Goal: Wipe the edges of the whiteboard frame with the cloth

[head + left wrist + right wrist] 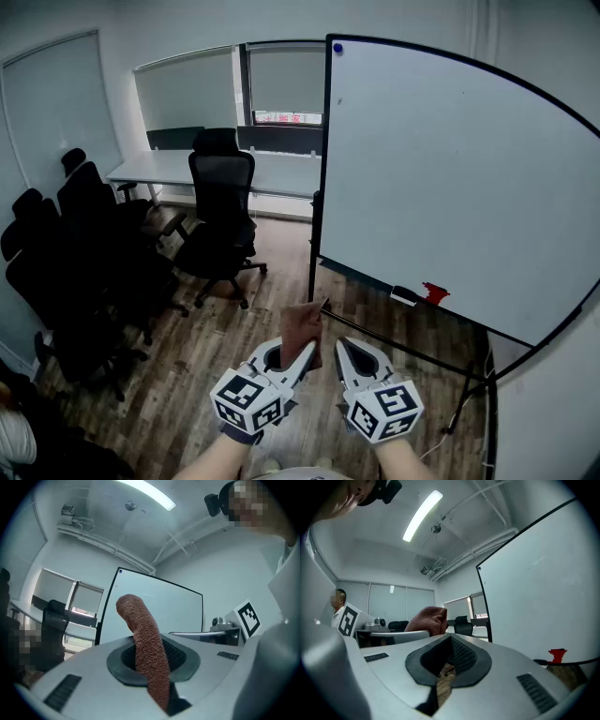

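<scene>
Clamped tight on the brown cloth point(143, 639) at the left hand-held gripper point(302, 352), cloth standing up out of the jaws and drooping over at its top. Closed together on nothing at the right hand-held gripper point(343, 349), just beside the left. Both held low before the whiteboard point(450, 178), short of its black frame point(324, 159).

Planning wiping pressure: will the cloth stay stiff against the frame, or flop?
Probably floppy: the cloth curls over at its tip above the left gripper. Likely light and not slippery: its nubby, towel-like pile sits pinched between closed jaws. It should fold round an edge.
</scene>
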Available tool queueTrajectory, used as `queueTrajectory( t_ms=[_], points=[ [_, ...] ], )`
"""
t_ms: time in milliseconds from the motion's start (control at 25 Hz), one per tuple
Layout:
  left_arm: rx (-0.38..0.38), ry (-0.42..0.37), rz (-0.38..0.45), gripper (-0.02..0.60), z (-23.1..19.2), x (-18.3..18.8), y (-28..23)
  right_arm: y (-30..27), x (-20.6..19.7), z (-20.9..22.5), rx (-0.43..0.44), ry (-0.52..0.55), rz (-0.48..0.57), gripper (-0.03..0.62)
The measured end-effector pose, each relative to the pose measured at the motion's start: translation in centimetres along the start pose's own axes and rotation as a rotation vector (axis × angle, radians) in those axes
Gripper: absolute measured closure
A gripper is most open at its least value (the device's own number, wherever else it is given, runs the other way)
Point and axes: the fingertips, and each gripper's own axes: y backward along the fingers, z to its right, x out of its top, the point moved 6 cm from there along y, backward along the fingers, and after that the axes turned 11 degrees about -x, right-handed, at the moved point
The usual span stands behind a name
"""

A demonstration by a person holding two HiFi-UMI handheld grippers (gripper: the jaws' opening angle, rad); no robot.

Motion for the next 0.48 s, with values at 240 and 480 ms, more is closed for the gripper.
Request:
queueTrajectory(
  t_ms=[240, 480],
  points=[
    [0.001, 0.003, -0.001, 0.523, 0.6, -0.1, -0.7, 0.4, 0.2, 0.8, 0.003, 0.001, 0.002, 0.592],
    [0.004, 0.002, -0.005, 0.523, 1.3, -0.3, -1.8, 0.7, 0.3, 2.0, 0.031, -0.015, 0.001, 0.591]
  ],
)
